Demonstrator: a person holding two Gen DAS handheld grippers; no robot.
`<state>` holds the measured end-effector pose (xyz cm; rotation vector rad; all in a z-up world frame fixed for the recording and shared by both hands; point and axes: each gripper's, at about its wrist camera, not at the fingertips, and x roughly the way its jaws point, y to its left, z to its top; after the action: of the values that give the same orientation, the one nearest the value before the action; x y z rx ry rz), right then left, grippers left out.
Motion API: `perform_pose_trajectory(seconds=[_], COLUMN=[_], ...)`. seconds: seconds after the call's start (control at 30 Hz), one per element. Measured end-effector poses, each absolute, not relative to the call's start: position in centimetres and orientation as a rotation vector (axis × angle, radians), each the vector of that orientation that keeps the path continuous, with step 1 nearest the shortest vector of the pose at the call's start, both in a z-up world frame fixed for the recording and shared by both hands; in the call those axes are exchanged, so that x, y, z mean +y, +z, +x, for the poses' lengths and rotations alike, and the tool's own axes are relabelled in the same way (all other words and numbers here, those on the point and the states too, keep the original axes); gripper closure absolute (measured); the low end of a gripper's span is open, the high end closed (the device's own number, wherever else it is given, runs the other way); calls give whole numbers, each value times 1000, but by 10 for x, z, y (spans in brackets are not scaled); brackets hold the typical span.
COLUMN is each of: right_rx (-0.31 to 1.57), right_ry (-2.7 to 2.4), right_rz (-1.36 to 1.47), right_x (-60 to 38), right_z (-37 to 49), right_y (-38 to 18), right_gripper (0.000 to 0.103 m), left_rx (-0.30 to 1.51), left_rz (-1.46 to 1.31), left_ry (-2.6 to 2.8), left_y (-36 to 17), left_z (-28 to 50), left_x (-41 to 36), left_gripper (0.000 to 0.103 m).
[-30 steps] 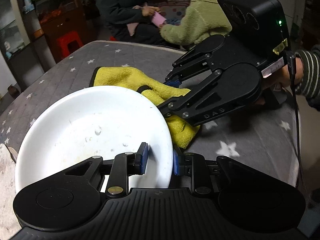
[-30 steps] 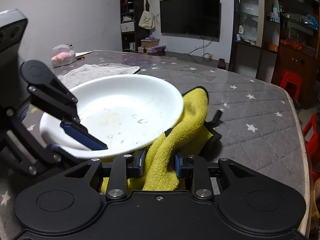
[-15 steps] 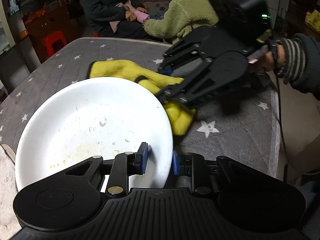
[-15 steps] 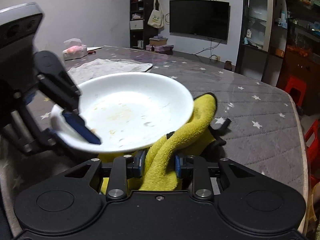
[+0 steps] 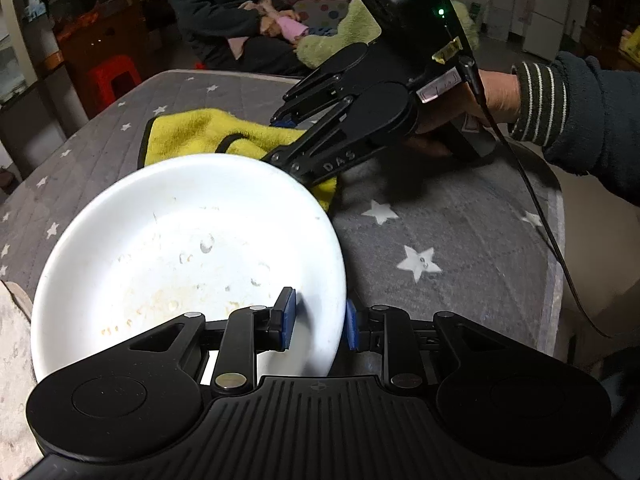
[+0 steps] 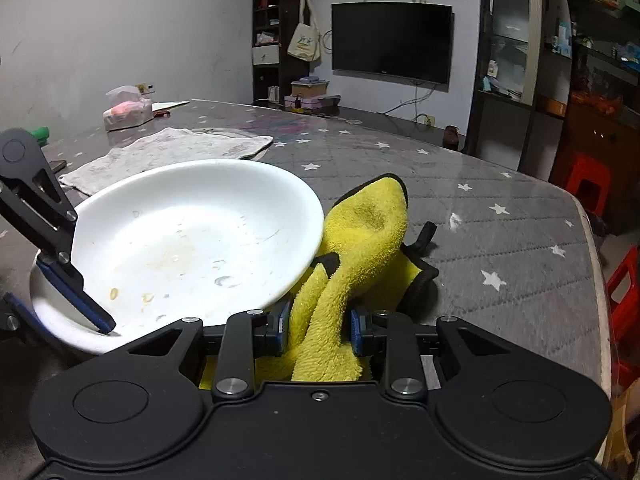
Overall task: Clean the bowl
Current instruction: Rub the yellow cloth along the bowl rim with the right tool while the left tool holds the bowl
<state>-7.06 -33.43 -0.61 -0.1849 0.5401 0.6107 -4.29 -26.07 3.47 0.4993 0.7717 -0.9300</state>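
A white bowl [image 5: 176, 248] with food smears and water drops is held tilted above the grey starred table. My left gripper [image 5: 318, 322] is shut on its near rim, one pad inside and one outside. It also shows in the right wrist view [image 6: 192, 240], with the left gripper [image 6: 86, 312] on its left rim. My right gripper [image 6: 320, 328] is shut on a yellow cloth [image 6: 360, 240] that lies beside and partly under the bowl's right edge. In the left wrist view the right gripper [image 5: 288, 140] holds the cloth [image 5: 208, 132] just behind the bowl.
A grey-white rag [image 6: 168, 152] lies on the table [image 6: 500, 248] behind the bowl, a tissue pack [image 6: 128, 112] farther back. Red stools [image 6: 588, 184] stand past the table's right edge. Two people [image 5: 248, 20] sit beyond the far edge. A cable [image 5: 540, 208] trails from the right gripper.
The bowl has lifted and tilted a little more in the left gripper. The right gripper with the cloth has stayed close against the bowl's edge.
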Motion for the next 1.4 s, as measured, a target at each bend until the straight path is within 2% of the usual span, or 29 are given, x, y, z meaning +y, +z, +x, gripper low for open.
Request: perform_pose_trajectory(seconds=[0.3, 0.93, 1.4], right_rx=[540, 544, 531], right_ry=[607, 661, 657], right_rz=[-187, -252, -257], right_x=[-333, -316, -326], right_z=[-79, -143, -94], right_y=[-5, 1, -2], right_gripper=[73, 73, 73], left_rx=[767, 777, 782], left_rz=[498, 538, 536], left_ry=[-896, -999, -1008], left_y=[32, 35, 39], left_z=[-35, -53, -54], left_x=[-280, -247, -239], left_gripper=[74, 77, 76])
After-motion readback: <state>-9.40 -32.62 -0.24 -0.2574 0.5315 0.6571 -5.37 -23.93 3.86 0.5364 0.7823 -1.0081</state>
